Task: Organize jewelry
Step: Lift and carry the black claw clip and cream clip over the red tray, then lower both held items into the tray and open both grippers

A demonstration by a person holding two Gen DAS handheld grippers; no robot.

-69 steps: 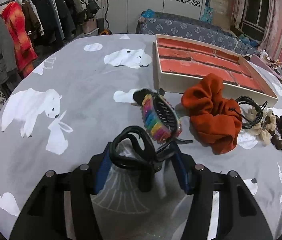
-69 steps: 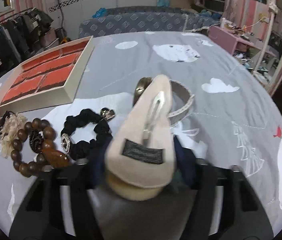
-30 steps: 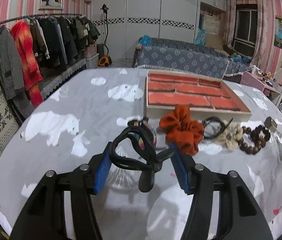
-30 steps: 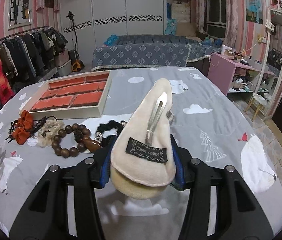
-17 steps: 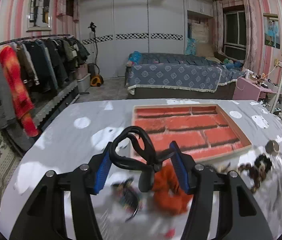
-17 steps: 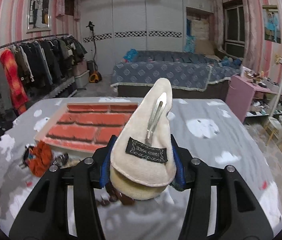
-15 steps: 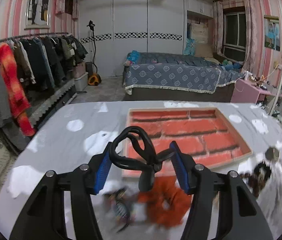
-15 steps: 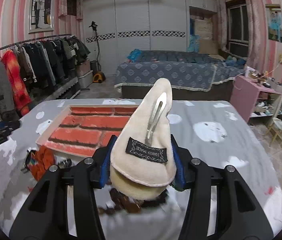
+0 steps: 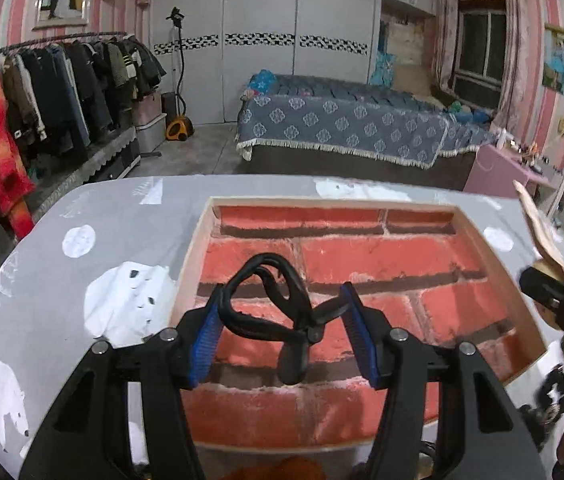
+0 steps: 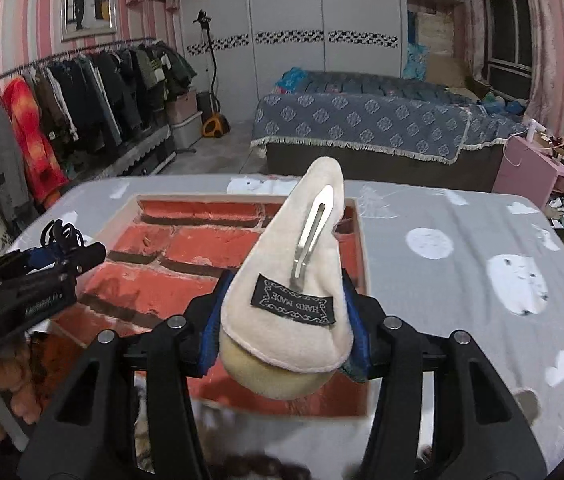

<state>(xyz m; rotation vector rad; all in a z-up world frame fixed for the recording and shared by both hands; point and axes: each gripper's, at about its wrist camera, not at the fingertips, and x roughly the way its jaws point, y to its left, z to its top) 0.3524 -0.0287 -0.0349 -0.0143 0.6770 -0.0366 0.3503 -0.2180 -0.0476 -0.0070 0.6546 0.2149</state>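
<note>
Both grippers have been carried up from the grey bear-print tablecloth and forward, so that the brick-patterned tray, seen far off 2.3 s ago, now fills the middle of both views. The left gripper is clamped on a black hair claw, held at centre frame above the near half of the tray. The right gripper is closed on a cream fabric hair clip, its metal snap and black label facing the camera, at lower centre of the right wrist view, over the tray's near right part. The same clip is glimpsed at the right edge of the left wrist view. No item is seen lying in the tray. An orange scrunchie and a dark beaded piece are left on the cloth along the bottom of the frame.

The step in hand is judged to be the carry to the tray. Next, each piece is probably to be lowered close to the tray floor, kept apart from the other, and only then released.
</note>
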